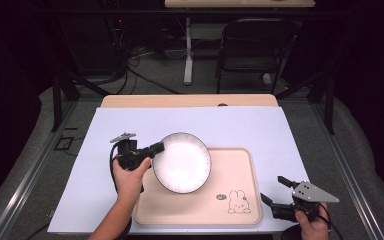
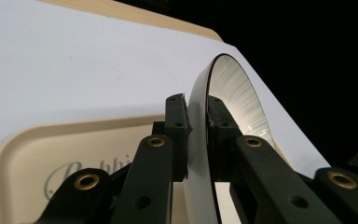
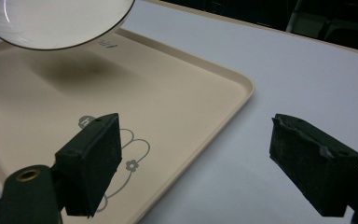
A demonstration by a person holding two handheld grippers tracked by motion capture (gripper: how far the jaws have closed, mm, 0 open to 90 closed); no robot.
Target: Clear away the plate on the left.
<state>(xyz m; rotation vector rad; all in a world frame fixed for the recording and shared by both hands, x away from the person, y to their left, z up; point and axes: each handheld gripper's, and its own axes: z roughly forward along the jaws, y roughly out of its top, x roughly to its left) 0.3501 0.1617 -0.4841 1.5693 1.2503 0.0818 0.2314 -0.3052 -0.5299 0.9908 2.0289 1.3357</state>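
The plate (image 1: 182,162), white with a thin dark rim, is held above the left half of a beige tray (image 1: 200,210), tilted with its inside facing up toward the high view. Its left edge is pinched by the left gripper (image 1: 156,148), which reaches in from the left with the person's left hand (image 1: 130,172) behind it. In the left gripper view the two black jaws are closed on the plate's rim (image 2: 196,140), one pad on the pale underside and one on the ribbed inner face, the plate standing edge-on between them. In the right gripper view the plate (image 3: 56,21) hangs clear of the tray (image 3: 182,93) and casts a soft shadow on it.

Farther right, a rabbit drawing (image 1: 238,202) marks the tray's near right corner. Just beyond that corner, the right gripper (image 1: 276,190) sits over the white sheet (image 1: 240,125), jaws spread wide and empty, held by the right hand (image 1: 314,225).

The sheet covers a wooden table (image 1: 190,100). Behind it stand a black folding chair (image 1: 255,47), a white table leg (image 1: 188,52) and loose cables on a grey floor (image 1: 150,70); the surroundings are dark.
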